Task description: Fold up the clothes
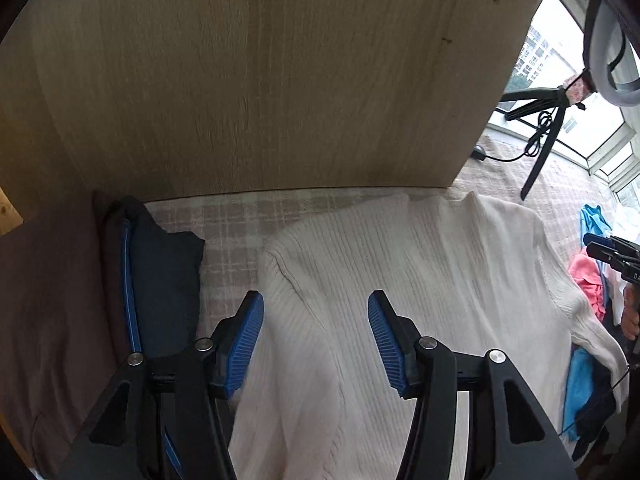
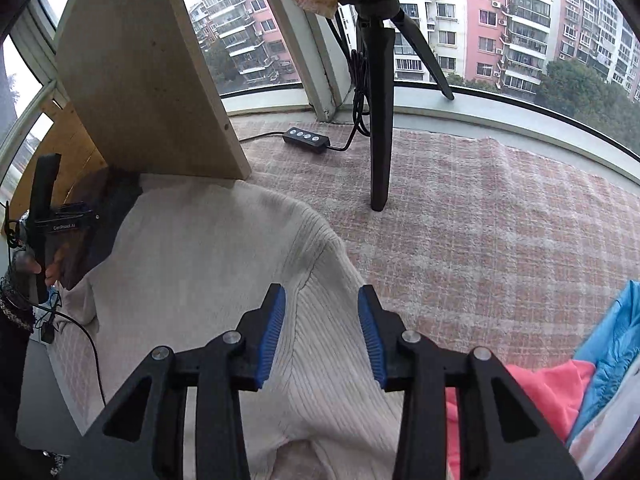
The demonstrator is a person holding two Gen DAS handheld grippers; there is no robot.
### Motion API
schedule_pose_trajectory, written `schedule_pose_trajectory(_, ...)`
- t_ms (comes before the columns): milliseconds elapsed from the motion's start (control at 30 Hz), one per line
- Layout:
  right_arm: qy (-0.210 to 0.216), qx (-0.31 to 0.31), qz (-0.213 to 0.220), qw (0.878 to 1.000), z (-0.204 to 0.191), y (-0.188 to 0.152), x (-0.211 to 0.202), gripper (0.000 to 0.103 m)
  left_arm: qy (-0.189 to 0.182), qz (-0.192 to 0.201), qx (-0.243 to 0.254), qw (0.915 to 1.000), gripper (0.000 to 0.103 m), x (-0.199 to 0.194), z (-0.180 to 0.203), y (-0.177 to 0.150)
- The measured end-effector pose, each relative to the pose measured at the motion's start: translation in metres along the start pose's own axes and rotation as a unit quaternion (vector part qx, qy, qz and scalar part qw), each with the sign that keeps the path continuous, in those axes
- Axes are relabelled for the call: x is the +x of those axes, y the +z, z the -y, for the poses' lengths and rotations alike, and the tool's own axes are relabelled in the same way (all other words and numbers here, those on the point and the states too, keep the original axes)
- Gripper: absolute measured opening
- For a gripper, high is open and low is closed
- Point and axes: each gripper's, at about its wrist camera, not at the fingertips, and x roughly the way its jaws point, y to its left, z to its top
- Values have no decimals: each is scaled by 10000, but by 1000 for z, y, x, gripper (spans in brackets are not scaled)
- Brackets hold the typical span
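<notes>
A cream ribbed knit sweater [image 1: 400, 264] lies spread on the pink checked cloth [image 1: 228, 236]. My left gripper [image 1: 316, 320] hovers open over its left part, blue pads wide apart with nothing held. In the right wrist view the same sweater [image 2: 208, 264] fills the lower left, and my right gripper [image 2: 322, 316] stands open above a raised fold near its right edge. The left gripper [image 2: 48, 216] shows at the far left of that view with a hand behind it. The right gripper [image 1: 612, 252] appears at the right edge of the left wrist view.
A wooden panel [image 1: 260, 80] stands upright behind the sweater. A dark folded garment with a blue stripe [image 1: 160, 272] lies at the left. Pink and blue clothes [image 2: 592, 368] are heaped at the right. A black tripod leg [image 2: 380, 132] and a cable switch box [image 2: 306, 138] rest on the cloth by the window.
</notes>
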Motion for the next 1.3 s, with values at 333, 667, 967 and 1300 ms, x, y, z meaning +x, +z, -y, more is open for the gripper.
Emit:
schedule_pose_trajectory(333,746,138,-244,9968,20,24,61,37,-76,-318,90,9994,49,44,0,12)
schedule_pose_trajectory(667,-213,110,469,9986,18,29,20,9,326,607,-74,9976,8,2,3,-3)
schedule_pose_trajectory(967,-432,118,-166,9989,19,29,53,14,624,249,-66,9977,19,14,6,-12)
schedule_pose_trajectory(1300,159,987,912,9908,57,-46,-139,31,194,1072,389,9933,18,-130,53,-65)
